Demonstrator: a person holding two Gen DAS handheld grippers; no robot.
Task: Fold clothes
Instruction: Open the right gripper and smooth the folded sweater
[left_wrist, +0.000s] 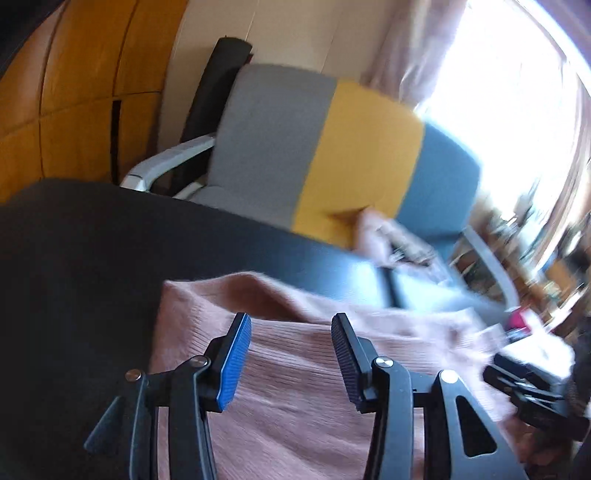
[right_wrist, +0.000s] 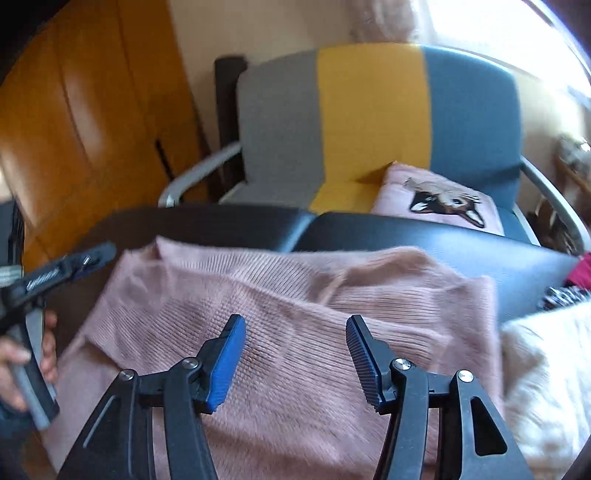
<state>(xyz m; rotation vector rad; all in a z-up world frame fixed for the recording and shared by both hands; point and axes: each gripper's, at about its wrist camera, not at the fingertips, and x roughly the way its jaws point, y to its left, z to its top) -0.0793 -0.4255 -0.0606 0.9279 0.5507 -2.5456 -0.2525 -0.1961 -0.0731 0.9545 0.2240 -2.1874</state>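
A pink ribbed knit sweater (left_wrist: 303, 369) (right_wrist: 295, 288) lies partly folded on a black table (left_wrist: 74, 258) (right_wrist: 480, 251). In the left wrist view my left gripper (left_wrist: 291, 321) hovers over the sweater's left part, open, with nothing between its blue pads. In the right wrist view my right gripper (right_wrist: 295, 321) stands open above the sweater's middle, its pads clear of the cloth. The left gripper (right_wrist: 99, 254) also shows at the sweater's left edge, held by a hand (right_wrist: 22, 354). The right gripper's body (left_wrist: 535, 387) appears blurred at the lower right.
Behind the table stands an armchair (right_wrist: 369, 110) (left_wrist: 362, 147) striped grey, yellow and blue, with a folded pink garment (right_wrist: 439, 199) bearing an animal picture on its seat. A white fluffy cloth (right_wrist: 546, 369) and a red item (right_wrist: 583, 269) lie at the right. A wooden cupboard (right_wrist: 74, 129) stands left.
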